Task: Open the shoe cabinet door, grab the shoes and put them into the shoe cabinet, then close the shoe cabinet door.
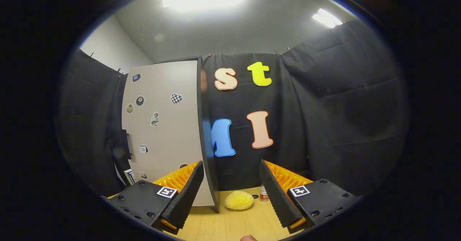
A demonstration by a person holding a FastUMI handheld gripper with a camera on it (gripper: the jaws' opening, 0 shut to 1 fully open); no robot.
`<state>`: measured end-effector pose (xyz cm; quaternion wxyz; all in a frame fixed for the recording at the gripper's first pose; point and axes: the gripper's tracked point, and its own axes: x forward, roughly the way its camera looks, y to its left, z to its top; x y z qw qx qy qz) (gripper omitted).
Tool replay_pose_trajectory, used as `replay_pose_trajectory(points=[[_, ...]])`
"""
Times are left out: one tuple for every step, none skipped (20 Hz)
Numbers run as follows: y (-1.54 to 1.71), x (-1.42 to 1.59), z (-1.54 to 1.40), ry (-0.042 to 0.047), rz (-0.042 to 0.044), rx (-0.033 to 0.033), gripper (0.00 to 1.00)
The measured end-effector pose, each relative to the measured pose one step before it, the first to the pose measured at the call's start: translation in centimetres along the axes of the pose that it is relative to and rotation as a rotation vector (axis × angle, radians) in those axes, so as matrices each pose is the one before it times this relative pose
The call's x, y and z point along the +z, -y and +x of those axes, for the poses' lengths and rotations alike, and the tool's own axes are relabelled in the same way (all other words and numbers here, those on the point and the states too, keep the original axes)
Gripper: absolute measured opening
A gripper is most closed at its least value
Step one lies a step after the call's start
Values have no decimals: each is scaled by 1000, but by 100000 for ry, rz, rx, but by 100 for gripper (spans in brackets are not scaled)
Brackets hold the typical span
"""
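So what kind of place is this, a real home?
Probably a staged recording booth: black cloth walls, a lone cabinet door with stickers, and a wooden tabletop where the open gripper points.

Cabinet door (164, 125) beyond the left finger; round cushion (238, 200) on table (230, 223) between fingers.
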<state>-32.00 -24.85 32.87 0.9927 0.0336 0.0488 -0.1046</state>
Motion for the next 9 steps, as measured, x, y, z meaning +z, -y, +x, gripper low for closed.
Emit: replay_pose_trajectory(points=[[-52, -150, 75, -469, 329, 122, 97], [-182, -44, -52, -56, 392, 684, 97], [-15, 85, -33, 370, 386, 274, 97], [-76, 196, 49, 450, 224, 275, 97], [-113, 160, 13, 405, 14, 451, 97], [-118, 61, -20, 0, -57, 349, 97], [-153, 87, -58, 38, -150, 637, 97], [-95, 115, -28, 99, -270, 269, 98], [-112, -82, 120, 135, -522, 39, 97]])
